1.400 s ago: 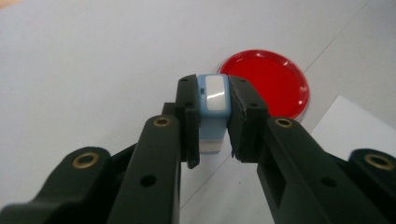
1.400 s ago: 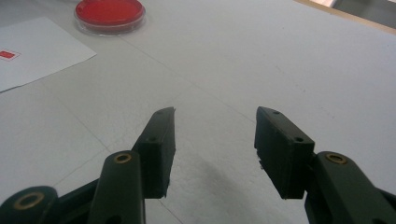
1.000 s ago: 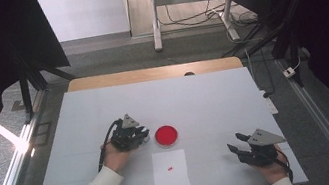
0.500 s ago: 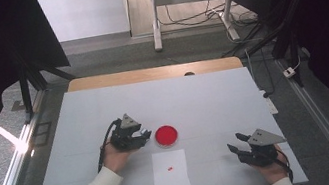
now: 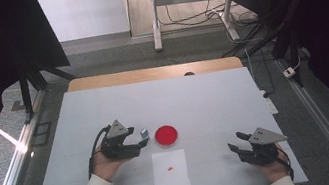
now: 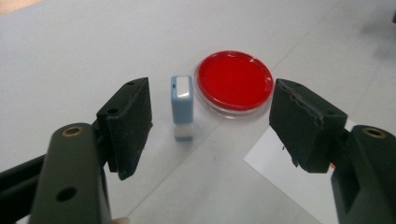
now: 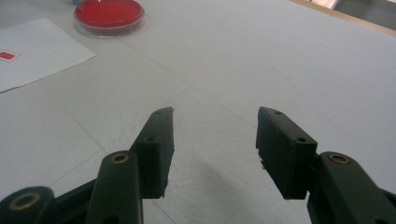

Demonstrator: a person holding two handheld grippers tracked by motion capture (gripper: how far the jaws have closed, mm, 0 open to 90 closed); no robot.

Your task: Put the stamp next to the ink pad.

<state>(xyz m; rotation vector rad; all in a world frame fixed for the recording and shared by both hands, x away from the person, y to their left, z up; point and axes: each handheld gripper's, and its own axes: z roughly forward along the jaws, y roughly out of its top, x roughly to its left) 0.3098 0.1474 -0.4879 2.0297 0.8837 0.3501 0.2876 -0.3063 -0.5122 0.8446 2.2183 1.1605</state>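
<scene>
The small blue stamp [image 6: 181, 106] lies free between your left gripper's [image 6: 210, 123] just-opened, wide jaws, beside the red ink pad [image 6: 234, 82]; back straight out without nudging it. Your right gripper [image 7: 215, 149] idles half-open, empty.

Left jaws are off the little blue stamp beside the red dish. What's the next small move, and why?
Probably draw the left gripper back from the stamp. Its jaws have just been opening and stand apart from the stamp, which stands upright on the table beside the dish. The paper already bears a red mark, so the stamping looks finished.
</scene>
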